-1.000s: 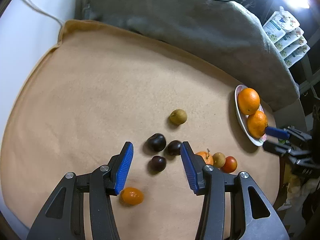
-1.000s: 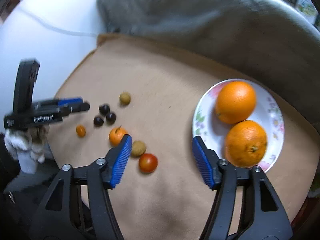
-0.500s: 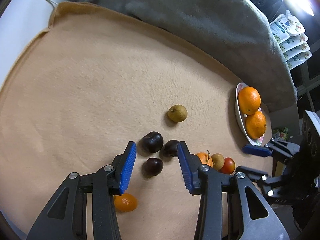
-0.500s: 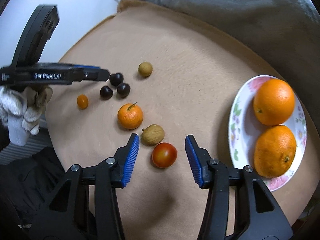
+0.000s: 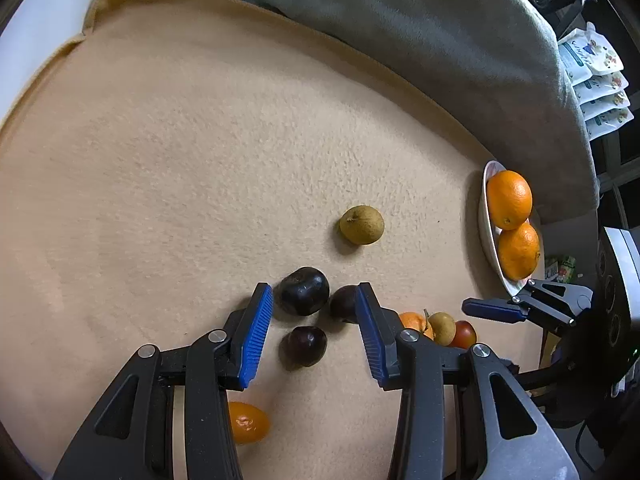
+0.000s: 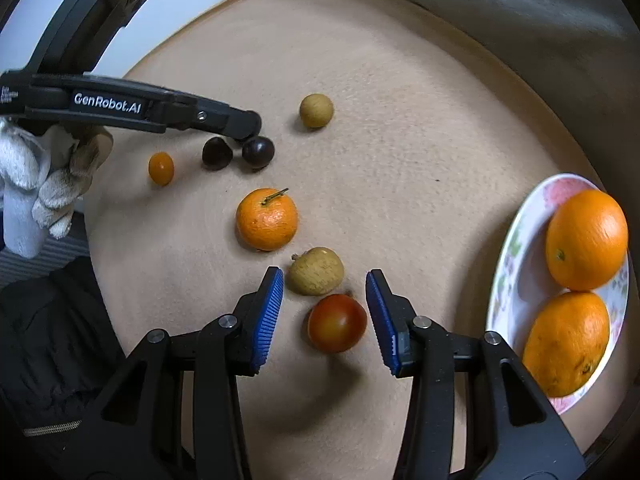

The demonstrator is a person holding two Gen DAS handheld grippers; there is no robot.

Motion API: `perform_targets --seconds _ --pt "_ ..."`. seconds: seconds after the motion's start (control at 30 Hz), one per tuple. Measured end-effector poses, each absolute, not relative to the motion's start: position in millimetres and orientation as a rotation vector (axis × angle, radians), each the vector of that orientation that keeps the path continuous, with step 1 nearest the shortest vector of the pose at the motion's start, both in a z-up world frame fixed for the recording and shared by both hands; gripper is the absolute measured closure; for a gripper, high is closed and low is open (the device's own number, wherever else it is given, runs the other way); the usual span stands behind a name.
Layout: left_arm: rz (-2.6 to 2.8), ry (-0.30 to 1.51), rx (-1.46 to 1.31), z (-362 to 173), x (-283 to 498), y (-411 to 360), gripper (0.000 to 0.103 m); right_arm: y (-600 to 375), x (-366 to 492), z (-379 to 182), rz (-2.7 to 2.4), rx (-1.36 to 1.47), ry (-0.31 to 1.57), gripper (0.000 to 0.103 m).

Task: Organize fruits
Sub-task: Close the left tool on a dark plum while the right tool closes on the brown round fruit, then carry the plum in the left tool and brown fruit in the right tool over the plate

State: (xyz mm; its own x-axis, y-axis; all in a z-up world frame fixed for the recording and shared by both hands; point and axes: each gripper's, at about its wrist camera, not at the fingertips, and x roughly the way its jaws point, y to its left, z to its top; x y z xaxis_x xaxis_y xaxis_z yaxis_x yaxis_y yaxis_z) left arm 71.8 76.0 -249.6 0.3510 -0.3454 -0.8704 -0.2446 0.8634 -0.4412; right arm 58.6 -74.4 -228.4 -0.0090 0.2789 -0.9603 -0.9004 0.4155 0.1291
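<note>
Right then, as it stands:
Writing: "GenRobot.AI" in white on the black side of the left gripper (image 6: pixel 248 122); packets at the far right carry print too small to read.
Left gripper (image 5: pixel 314 320): blue pads part-way open, pointing down over three dark plums (image 5: pixel 304 297); one plum lies between the pads, which touch nothing.
Right gripper (image 6: pixel 325 312): jaws closing, the red tomato (image 6: pixel 337 323) between them, pads not yet on it.
Hand (image 6: pixel 44 184): in a pale fuzzy glove, holding the left tool.
Fruit on the tan cloth (image 5: pixel 180 152): tangerine (image 6: pixel 267 219) with stem, brown longan (image 6: pixel 317 271) touching the tomato, another longan (image 6: pixel 316 110) apart, a kumquat (image 6: pixel 161 167) near the plums.
Plate (image 6: pixel 516 248): floral rim, at the cloth's right edge, holding two big oranges (image 6: pixel 586 234).
Behind: grey blanket (image 5: pixel 420 28).
</note>
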Motion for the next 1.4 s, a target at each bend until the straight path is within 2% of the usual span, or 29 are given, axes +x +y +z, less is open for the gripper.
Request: perform_targets --seconds 0.1,0.33,0.63,0.87,1.4 --pt "-0.077 1.237 -0.564 -252 74 75 0.063 -69 58 -231 1.056 -0.672 1.240 0.059" --pt "-0.073 1.240 -0.586 -255 80 76 0.063 -49 54 -241 1.058 -0.691 1.253 0.070" --pt "-0.090 1.253 -0.601 -258 74 81 0.063 -53 58 -244 1.065 -0.693 1.249 0.070" --pt "-0.081 1.233 -0.616 -257 78 86 0.081 -54 56 -242 1.063 -0.694 1.246 0.071" --pt "-0.064 1.204 -0.622 -253 76 86 0.081 -73 73 -229 1.020 -0.594 1.233 0.071"
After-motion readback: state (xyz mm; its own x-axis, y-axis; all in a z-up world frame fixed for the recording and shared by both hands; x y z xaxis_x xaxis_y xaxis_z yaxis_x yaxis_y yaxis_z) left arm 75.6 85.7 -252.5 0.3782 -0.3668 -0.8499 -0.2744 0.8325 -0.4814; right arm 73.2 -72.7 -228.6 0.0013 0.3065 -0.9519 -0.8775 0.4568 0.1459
